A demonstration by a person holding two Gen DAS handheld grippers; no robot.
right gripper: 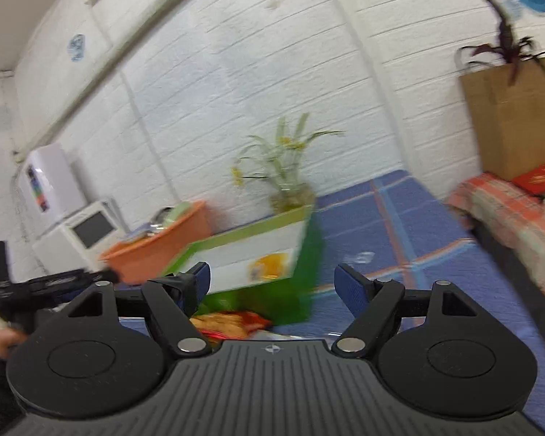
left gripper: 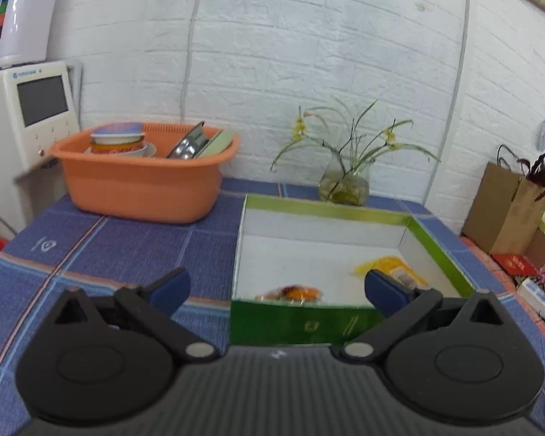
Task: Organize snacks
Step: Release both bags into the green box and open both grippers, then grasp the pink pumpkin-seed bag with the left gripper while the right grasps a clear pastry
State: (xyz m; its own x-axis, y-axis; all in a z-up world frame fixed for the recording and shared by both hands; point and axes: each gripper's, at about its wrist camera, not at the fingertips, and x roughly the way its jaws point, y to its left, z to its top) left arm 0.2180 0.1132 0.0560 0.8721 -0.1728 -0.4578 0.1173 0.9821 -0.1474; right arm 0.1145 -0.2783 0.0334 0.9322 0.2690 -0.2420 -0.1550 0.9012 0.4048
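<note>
A green box point(left gripper: 301, 323) with a white inside stands on the blue checked tablecloth. A yellow snack packet point(left gripper: 392, 269) and an orange snack packet point(left gripper: 290, 293) lie in it. My left gripper point(left gripper: 277, 287) is open and empty, just before the box's near wall. In the right wrist view the box point(right gripper: 308, 265) is ahead and blurred, with the yellow packet point(right gripper: 268, 267) inside. A red and yellow snack packet point(right gripper: 228, 321) lies on the cloth in front of the box, below my right gripper point(right gripper: 272, 285), which is open and empty. The left gripper's body point(right gripper: 47, 287) shows at the left.
An orange basin point(left gripper: 141, 181) of dishes stands at the back left. A glass vase with a plant point(left gripper: 345, 185) stands behind the box. White appliances point(left gripper: 28, 109) are at the far left. A brown paper bag point(left gripper: 505, 210) and a red box point(left gripper: 514, 263) are at the right.
</note>
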